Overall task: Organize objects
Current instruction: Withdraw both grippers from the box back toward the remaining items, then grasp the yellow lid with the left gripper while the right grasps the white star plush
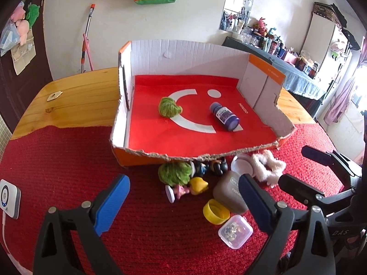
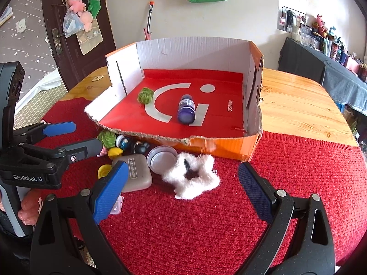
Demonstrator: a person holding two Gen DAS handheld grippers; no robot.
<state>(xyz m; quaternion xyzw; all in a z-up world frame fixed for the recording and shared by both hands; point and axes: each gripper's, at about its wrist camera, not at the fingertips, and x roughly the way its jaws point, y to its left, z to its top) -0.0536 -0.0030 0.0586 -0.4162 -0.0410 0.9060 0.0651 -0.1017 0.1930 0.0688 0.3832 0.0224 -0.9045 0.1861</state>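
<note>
An open cardboard box point(image 1: 128, 142) point(image 2: 229, 146) with a red lining holds a green yarn ball point(image 1: 169, 107) point(image 2: 145, 95) and a purple bottle point(image 1: 224, 116) point(image 2: 186, 112). In front of it on the red cloth lie a second green ball point(image 1: 175, 171) point(image 2: 107, 137), small figurines point(image 1: 183, 189), a brown case point(image 1: 229, 197) point(image 2: 137, 171), a yellow cap point(image 1: 215, 211), a round lidded jar point(image 2: 162, 158), a clear small box point(image 1: 235, 231) and a white fluffy scrunchie point(image 1: 269, 163) point(image 2: 191, 176). My left gripper point(image 1: 183, 206) is open above the pile. My right gripper point(image 2: 181, 197) is open just short of the scrunchie.
The red cloth point(image 1: 68, 160) covers the near part of a wooden table point(image 1: 80, 96) point(image 2: 298, 105). A white device point(image 1: 9, 198) lies at the left edge. A counter crowded with bottles point(image 1: 286, 52) stands at the right. A door point(image 2: 75, 23) is behind.
</note>
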